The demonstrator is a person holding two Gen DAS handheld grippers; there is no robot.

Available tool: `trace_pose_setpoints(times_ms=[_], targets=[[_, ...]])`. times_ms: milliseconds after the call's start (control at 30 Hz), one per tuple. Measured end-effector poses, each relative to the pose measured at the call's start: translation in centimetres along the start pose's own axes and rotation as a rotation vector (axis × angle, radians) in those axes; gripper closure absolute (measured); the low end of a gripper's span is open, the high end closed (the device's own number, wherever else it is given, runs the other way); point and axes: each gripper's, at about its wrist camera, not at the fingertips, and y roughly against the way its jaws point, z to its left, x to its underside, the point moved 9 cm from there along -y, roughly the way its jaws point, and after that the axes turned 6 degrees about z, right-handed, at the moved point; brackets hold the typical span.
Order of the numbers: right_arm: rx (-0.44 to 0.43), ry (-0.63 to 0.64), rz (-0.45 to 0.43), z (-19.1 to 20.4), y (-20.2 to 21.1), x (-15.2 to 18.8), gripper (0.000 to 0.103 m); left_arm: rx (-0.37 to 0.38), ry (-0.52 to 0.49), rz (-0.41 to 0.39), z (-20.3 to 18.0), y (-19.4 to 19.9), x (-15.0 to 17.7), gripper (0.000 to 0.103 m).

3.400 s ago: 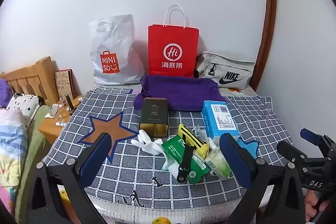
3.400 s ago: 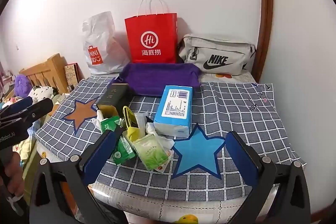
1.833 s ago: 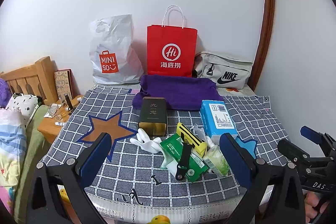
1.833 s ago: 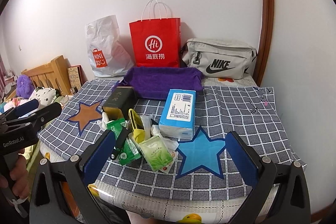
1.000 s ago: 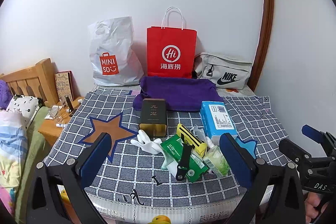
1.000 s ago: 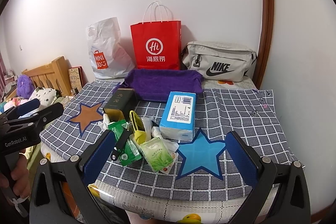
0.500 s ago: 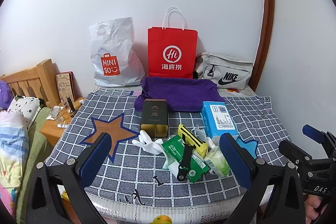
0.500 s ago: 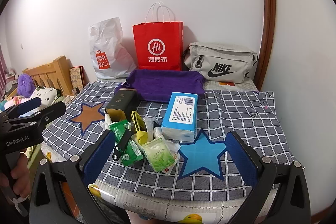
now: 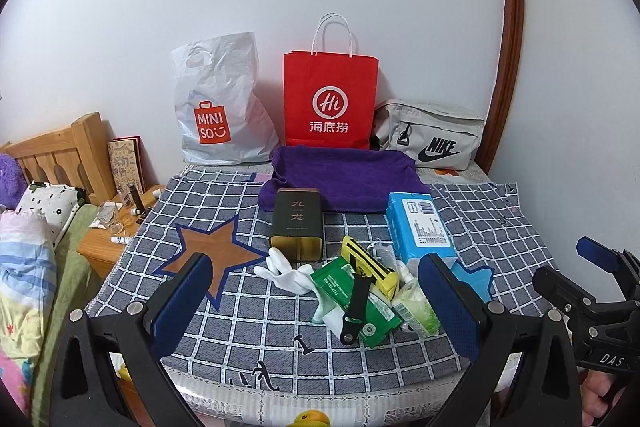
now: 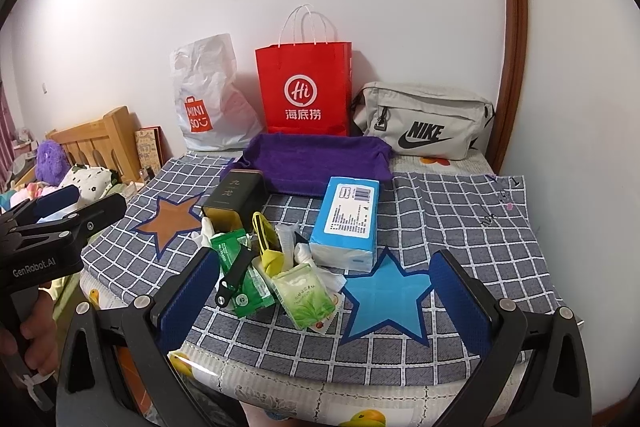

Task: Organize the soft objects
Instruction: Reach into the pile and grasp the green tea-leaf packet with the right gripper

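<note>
A pile lies on the checked cloth (image 9: 492,223): white gloves (image 9: 288,273), a green pack (image 9: 356,301) with a black strap across it, a yellow clip (image 9: 370,263), a light green tissue pack (image 10: 304,289), a blue tissue pack (image 9: 420,227) (image 10: 350,219) and a dark tin (image 9: 297,223). A purple towel (image 9: 344,175) lies behind them. My left gripper (image 9: 316,303) is open and empty, held in front of the pile. My right gripper (image 10: 324,297) is open and empty, in front of the pile's right side.
A white Miniso bag (image 9: 220,103), a red paper bag (image 9: 330,103) and a grey Nike bag (image 9: 432,137) stand against the back wall. A wooden headboard (image 9: 60,155) and a nightstand (image 9: 104,247) with small items are at the left.
Both grippers have drifted slightly, so the scene sits a little lower in view. Nothing on the cloth has moved and both grippers stay open.
</note>
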Motion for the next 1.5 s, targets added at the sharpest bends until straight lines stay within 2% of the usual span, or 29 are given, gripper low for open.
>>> trace_pose_setpoints(times_ms=[133, 500, 667, 933, 1033, 1300, 1400, 1500], targets=[[-0.014, -0.002, 0.017, -0.1, -1.1, 0.3, 0.000, -0.007, 0.014, 0.021, 1.0, -0.9, -0.2, 0.000], [-0.033, 0.007, 0.089, -1.2, -5.9, 2.3, 0.000, -0.068, 0.057, 0.103, 3.7, -5.8, 1.9, 0.000], [-0.061, 0.050, 0.116, -0.8, -8.4, 3.5, 0.004, -0.074, 0.068, 0.143, 4.3, -8.1, 3.0, 0.000], [-0.187, 0.098, 0.159, 1.0, -12.2, 5.2, 0.013, -0.064, 0.084, 0.208, 4.9, -11.3, 4.8, 0.001], [-0.200, 0.125, 0.191, 1.3, -13.9, 5.9, 0.020, -0.065, 0.081, 0.236, 5.0, -12.7, 5.5, 0.001], [-0.241, 0.203, 0.250, 2.3, -16.9, 7.1, 0.021, 0.010, 0.069, 0.273, 4.3, -14.9, 6.6, 0.002], [-0.248, 0.210, 0.278, 2.5, -18.1, 7.6, 0.030, 0.008, 0.058, 0.272, 4.1, -15.1, 6.6, 0.002], [-0.262, 0.227, 0.321, 2.9, -19.4, 8.4, 0.046, 0.021, 0.038, 0.274, 3.5, -15.3, 6.7, 0.002]])
